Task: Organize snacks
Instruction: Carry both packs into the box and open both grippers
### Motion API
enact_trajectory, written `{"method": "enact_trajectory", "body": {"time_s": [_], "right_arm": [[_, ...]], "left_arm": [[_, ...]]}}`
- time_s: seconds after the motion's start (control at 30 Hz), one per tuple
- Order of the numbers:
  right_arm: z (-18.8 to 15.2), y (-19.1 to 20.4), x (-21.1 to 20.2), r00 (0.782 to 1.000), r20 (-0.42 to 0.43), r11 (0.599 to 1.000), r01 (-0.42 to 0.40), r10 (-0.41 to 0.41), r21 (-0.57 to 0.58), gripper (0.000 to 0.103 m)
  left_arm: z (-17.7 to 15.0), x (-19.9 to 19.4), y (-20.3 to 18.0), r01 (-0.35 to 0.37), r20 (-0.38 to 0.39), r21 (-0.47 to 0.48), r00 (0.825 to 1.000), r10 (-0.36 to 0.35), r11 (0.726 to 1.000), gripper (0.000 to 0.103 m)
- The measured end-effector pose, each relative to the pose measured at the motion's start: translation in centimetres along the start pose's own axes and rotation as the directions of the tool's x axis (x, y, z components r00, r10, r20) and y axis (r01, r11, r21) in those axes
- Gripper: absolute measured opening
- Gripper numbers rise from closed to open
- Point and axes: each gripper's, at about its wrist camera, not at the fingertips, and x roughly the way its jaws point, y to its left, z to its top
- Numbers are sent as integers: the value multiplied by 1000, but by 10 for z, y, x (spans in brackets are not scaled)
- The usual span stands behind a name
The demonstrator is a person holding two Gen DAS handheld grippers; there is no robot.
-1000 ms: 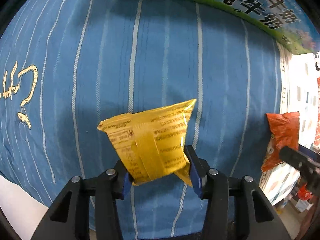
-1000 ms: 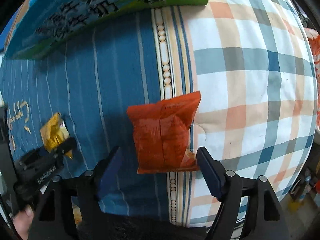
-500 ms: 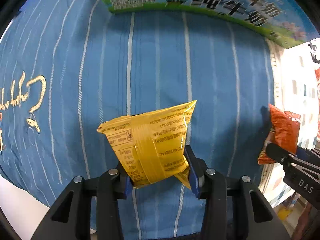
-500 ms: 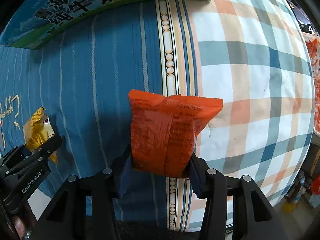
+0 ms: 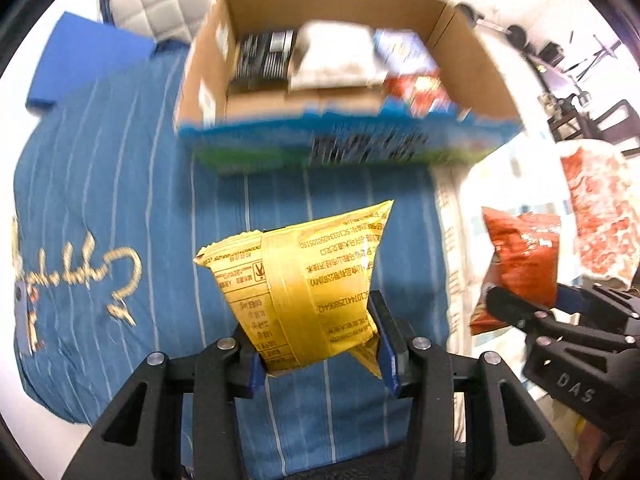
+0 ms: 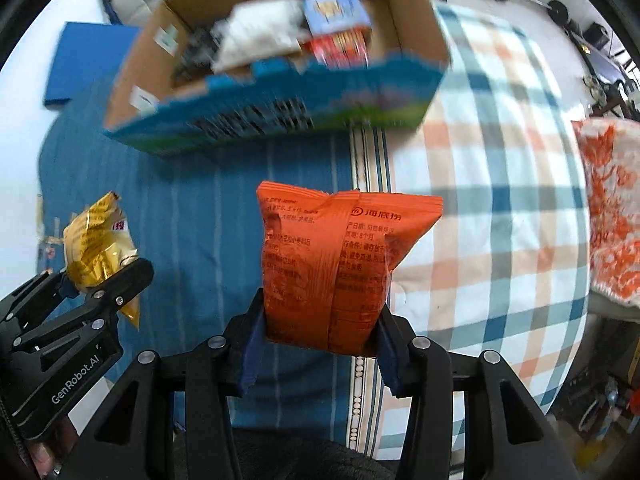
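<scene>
Yellow packet (image 5: 308,280) clenched in left gripper (image 5: 320,344), held by its lower end, clear of blue bedcover (image 5: 120,184). Right gripper (image 6: 316,344) grips orange packet (image 6: 332,264) likewise. Both aloft near open cardboard box (image 5: 472,52) at far side, apparently their destination; snacks already inside.

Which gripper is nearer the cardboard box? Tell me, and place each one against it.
Neither clearly. The left gripper, holding the yellow packet, faces the cardboard box near its middle; the right gripper, holding the orange packet, sits toward its right end.
</scene>
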Motion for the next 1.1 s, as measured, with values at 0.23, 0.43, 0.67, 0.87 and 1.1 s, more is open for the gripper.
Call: {"method": "enact_trajectory", "body": {"time_s": [0.23, 0.43, 0.67, 0.87, 1.1], "right_arm": [[44, 10, -51, 993, 100, 998, -62, 65, -30, 50], [89, 14, -69, 984, 156, 996, -80, 86, -42, 50], [145, 22, -70, 980, 178, 995, -78, 88, -61, 50], [190, 24, -47, 986, 146, 996, -70, 79, -62, 50], [228, 22, 7, 996, 63, 996, -67, 71, -64, 50]], "left_arm": [[45, -59, 16, 17, 127, 25, 992, -20, 1000, 41], [90, -78, 25, -2, 191, 29, 982, -3, 1000, 41], [140, -73, 39, -22, 209, 30, 978, 15, 999, 41], [181, -37, 54, -28, 139, 23, 990, 25, 999, 41], [214, 16, 73, -8, 7, -8, 1000, 8, 1000, 41]]}}
